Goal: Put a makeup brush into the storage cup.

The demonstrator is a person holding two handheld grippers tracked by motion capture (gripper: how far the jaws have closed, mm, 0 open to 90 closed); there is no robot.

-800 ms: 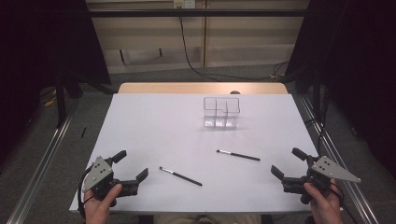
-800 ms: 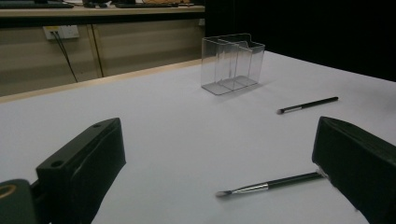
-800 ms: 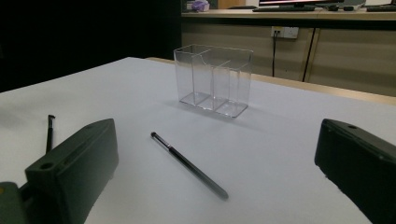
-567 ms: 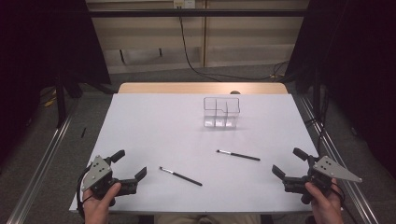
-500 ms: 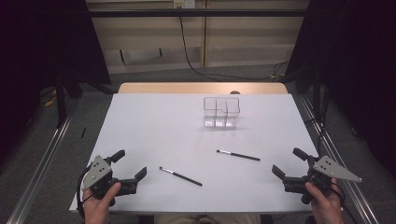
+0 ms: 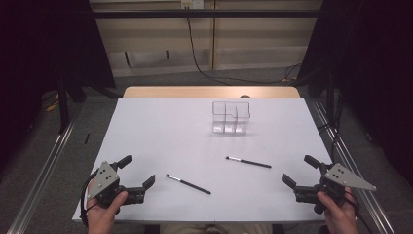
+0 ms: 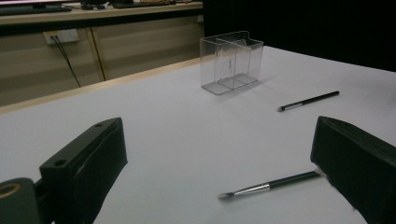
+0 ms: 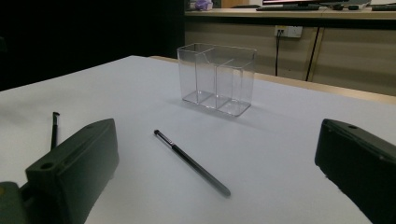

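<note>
black, thin brushes (image 6: pixel 188 184) (image 6: pixel 248 162) lie flat on the surface (image 6: pixel 165 131); with both grippers' (image 6: pixel 137 174) (image 6: pixel 301 169) fingers held wide open and empty, one could be skidded aside if pinched off-centre.

Two slim black brushes (image 6: pixel 188 184) (image 6: pixel 248 162) lie flat on the white table, apart, seemingly untouched.

A lab: white table (image 6: pixel 160 131) on metal rails (image 6: pixel 41 175) (black curtains (image 6: pixel 44 44)).

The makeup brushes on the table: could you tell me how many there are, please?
2. One brush lies near the left gripper; the other brush lies right of centre, in front of the clear organizer. The organizer's compartments look empty.
</note>
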